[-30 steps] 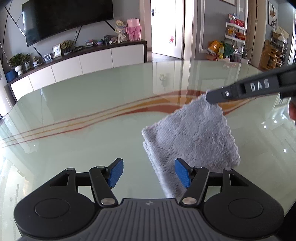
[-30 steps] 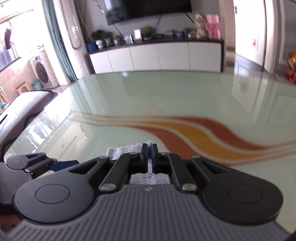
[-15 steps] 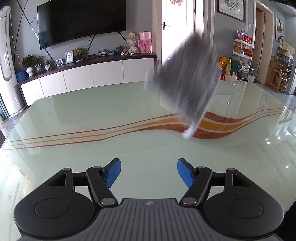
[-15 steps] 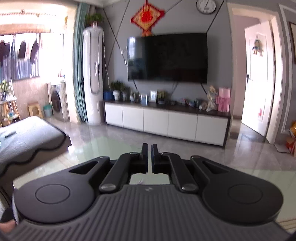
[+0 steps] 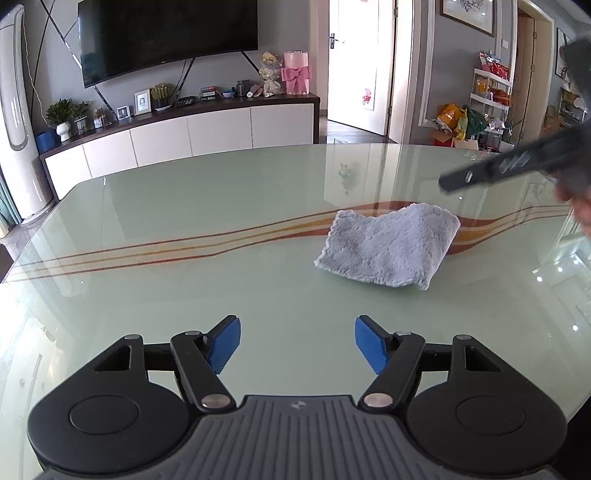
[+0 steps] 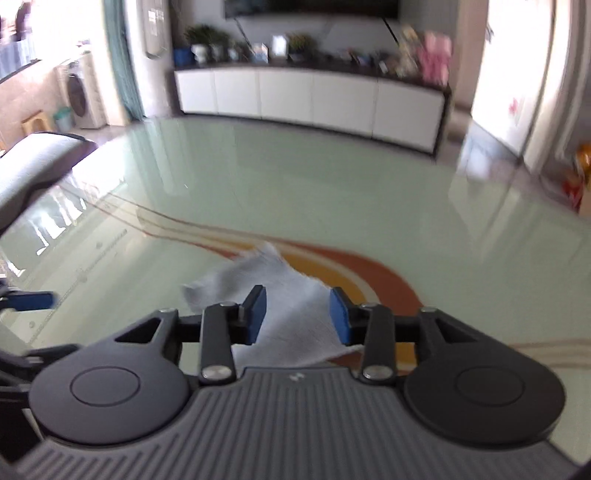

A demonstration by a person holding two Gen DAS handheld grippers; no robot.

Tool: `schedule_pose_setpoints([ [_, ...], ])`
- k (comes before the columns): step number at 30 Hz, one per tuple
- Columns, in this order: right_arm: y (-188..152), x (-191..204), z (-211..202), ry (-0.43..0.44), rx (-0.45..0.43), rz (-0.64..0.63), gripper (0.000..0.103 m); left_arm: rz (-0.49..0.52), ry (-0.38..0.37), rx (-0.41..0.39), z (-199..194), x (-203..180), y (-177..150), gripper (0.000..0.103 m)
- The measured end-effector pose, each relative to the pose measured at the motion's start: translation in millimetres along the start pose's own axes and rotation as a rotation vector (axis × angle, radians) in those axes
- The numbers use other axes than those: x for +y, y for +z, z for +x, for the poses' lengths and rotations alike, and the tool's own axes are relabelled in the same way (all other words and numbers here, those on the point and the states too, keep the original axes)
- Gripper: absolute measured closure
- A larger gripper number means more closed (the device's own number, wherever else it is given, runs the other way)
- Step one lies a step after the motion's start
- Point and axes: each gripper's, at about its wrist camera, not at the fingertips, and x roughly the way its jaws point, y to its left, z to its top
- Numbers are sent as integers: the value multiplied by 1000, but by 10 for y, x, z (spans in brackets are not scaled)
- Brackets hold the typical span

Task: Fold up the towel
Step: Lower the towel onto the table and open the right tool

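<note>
Towel (image 5: 388, 249) time on the big glass table (image 5: 184, 229). The small grey towel lies folded over on the table, right on the orange and red wavy stripes (image 5: 166, 249) that run across the glass. Its fluffy folded side faces the right, and its thin edges face the left and the front. Nothing is touching it.

The left gripper (image 5: 297, 343) is low over the table, near the front edge. Its blue fingers (image 5: 223, 345) are wide apart, and only bare glass shows between them. The towel is ahead of it and a bit to the right, well apart from the fingers.

The right gripper (image 6: 297, 314) is up above the towel (image 6: 291, 321). Its picture is blurry. Its blue fingers (image 6: 255, 314) are opening, and the towel shows between them, but it lies down on the table and the fingers do not press on it. From the left side, one long black finger (image 5: 506, 166) of that gripper pokes in from the right, up in the air past the towel's far corner. A bit of the person's hand (image 5: 580, 206) shows at the right edge, blurry too.

Behind the table is a long white cabinet (image 5: 177, 136) with plants, photo frames and a pink box with a bow (image 5: 295, 72) on top. A big dark TV (image 5: 166, 35) hangs on the wall above it.
</note>
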Motion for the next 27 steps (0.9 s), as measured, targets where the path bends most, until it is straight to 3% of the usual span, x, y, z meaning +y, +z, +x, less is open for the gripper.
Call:
schedule_pose_setpoints([
  [2,15,-55,163,27,35,-13,44,5,1,6,10,12,-5,31],
  [4,16,-61,281,52,60,-27,41,6,1,8,10,10,-5,31],
  [5,17,-53,298,47,67,-27,44,7,1,9,9,9,-5,31],
  [6,18,-54,325,39,75,-23,51,8,1,10,9,8,-5,31],
  [7,10,-61,344,38,85,-23,79,9,1,11,9,8,-5,31],
  [8,-1,-62,357,38,94,-24,94,10,1,11,9,7,-5,31],
  [11,-64,47,234,74,88,-60,97,13,1,16,23,9,-9,31],
  [19,4,49,-70,145,36,14,96,15,-7,19,36,-26,0,31],
  [22,-16,29,-30,121,44,10,67,15,-3,19,30,-20,-17,31],
  [27,-175,-42,177,123,106,33,64,9,0,17,28,7,-12,31],
])
